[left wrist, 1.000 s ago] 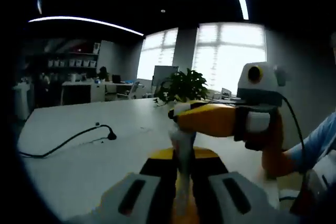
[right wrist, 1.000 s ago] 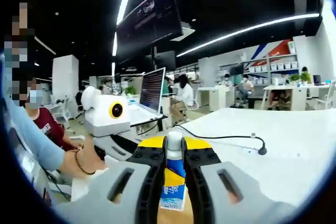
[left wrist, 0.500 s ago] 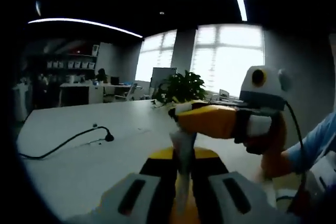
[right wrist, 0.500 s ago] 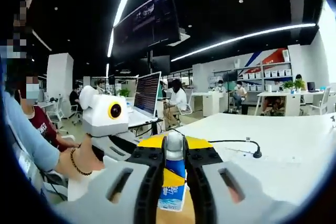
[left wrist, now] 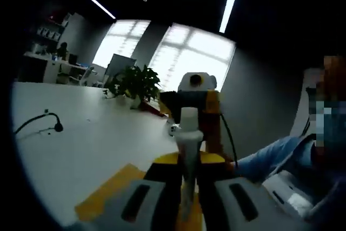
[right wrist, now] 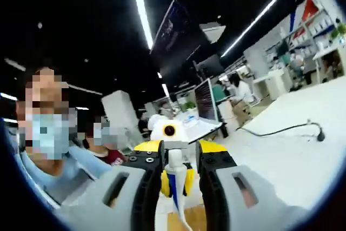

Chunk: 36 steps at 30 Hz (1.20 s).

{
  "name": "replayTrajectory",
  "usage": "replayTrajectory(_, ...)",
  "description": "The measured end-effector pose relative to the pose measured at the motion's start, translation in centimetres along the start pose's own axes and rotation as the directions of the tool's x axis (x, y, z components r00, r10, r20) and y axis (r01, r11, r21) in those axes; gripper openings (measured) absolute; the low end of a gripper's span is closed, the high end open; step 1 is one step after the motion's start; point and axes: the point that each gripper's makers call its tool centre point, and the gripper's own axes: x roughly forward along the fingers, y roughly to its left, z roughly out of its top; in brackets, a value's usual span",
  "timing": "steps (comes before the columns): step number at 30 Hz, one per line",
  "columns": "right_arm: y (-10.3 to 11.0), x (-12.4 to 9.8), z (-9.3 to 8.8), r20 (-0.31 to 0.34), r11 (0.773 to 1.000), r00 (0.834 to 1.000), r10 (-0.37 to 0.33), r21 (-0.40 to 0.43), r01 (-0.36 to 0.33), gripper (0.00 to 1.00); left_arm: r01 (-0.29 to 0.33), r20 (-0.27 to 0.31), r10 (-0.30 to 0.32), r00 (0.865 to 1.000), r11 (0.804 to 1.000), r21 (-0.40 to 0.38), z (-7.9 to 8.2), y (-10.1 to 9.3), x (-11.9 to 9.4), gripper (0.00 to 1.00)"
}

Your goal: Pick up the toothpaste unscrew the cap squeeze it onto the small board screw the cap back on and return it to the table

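Left gripper point(left wrist: 186, 198) clamps the toothpaste tube point(left wrist: 188, 150) upright, cap end up, clear of the table point(left wrist: 81, 144); right gripper point(right wrist: 175, 179) pinches the cap point(right wrist: 174, 158), likely for unscrewing.

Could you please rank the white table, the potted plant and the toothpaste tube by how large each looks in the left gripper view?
1. white table
2. toothpaste tube, though it sits very near the camera
3. potted plant, far off, so its real size is unsure

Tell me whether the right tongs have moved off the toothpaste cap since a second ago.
Yes. In the left gripper view the right tongs now sit behind the toothpaste, nearer the plant, no longer across it.
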Motion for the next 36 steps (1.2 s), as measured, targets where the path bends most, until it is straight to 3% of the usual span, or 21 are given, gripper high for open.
replayTrajectory(5,0.8,1.3,-2.2,-0.054,0.988,0.992,0.117,0.109,-0.111,0.23,0.130,-0.038,-0.131,0.991,0.991,-0.038,-1.0,-2.1,0.6,0.09)
replayTrajectory(8,2.8,1.7,-3.1,-0.053,0.957,0.971,0.235,0.187,-0.221,0.14,0.162,-0.053,-0.165,0.985,0.985,-0.052,-1.5,-2.8,0.9,0.09)
replayTrajectory(11,3.0,2.0,-3.5,-0.063,0.959,0.973,0.221,0.197,-0.205,0.13,0.180,-0.059,-0.183,0.981,0.982,-0.060,-1.7,-3.3,0.9,0.09)
replayTrajectory(16,1.9,2.2,-3.7,-0.085,0.992,0.993,0.087,0.102,-0.078,0.12,0.095,-0.037,-0.097,0.995,0.995,-0.043,-1.4,-2.0,0.8,0.08)
replayTrajectory(19,-0.3,2.1,-3.9,-0.081,0.996,0.992,-0.094,-0.004,0.094,0.11,-0.083,-0.035,0.084,0.996,0.996,0.019,-1.2,0.8,0.5,0.08)
replayTrajectory(21,-2.0,1.9,-3.9,-0.095,0.972,0.970,-0.225,-0.095,0.216,0.11,-0.195,-0.046,0.200,0.979,0.977,0.082,-1.4,2.5,0.2,0.08)
replayTrajectory(23,-4.5,1.0,-3.6,-0.092,0.917,0.913,-0.399,-0.035,0.397,0.11,-0.283,-0.041,0.289,0.956,0.953,0.107,-1.3,4.0,-0.1,0.09)
replayTrajectory(24,-5.1,0.7,-3.6,-0.093,0.896,0.891,-0.444,-0.062,0.440,0.11,-0.300,-0.035,0.304,0.952,0.950,0.089,-1.3,4.3,-0.2,0.09)
replayTrajectory(25,-5.2,0.8,-3.2,-0.071,0.886,0.886,-0.458,-0.114,0.449,0.11,-0.312,-0.024,0.314,0.949,0.947,0.073,-1.1,4.6,-0.2,0.08)
replayTrajectory(26,-5.6,0.6,-2.7,-0.046,0.866,0.871,-0.490,-0.141,0.480,0.11,-0.328,-0.001,0.329,0.944,0.943,0.061,-0.9,4.9,-0.2,0.08)
replayTrajectory(28,-6.2,0.2,-2.4,-0.027,0.813,0.828,-0.560,-0.213,0.542,0.11,-0.372,0.019,0.372,0.928,0.926,0.066,-0.8,5.5,-0.2,0.08)
replayTrajectory(32,-6.7,-0.4,-1.5,0.039,0.704,0.753,-0.657,-0.325,0.631,0.11,-0.489,0.059,0.489,0.870,0.846,0.211,-0.1,6.5,-0.3,0.08)
replayTrajectory(33,-6.9,-0.5,-1.6,0.025,0.682,0.736,-0.676,-0.355,0.639,0.11,-0.505,0.056,0.508,0.860,0.828,0.245,-0.2,6.7,-0.2,0.09)
replayTrajectory(34,-6.8,-0.6,-1.6,0.018,0.679,0.730,-0.683,-0.353,0.644,0.11,-0.505,0.054,0.513,0.857,0.815,0.283,-0.3,6.8,0.0,0.09)
replayTrajectory(36,-6.7,-0.8,-1.2,0.039,0.677,0.731,-0.681,-0.348,0.649,0.11,-0.502,0.080,0.501,0.861,0.818,0.280,0.1,6.6,0.3,0.09)
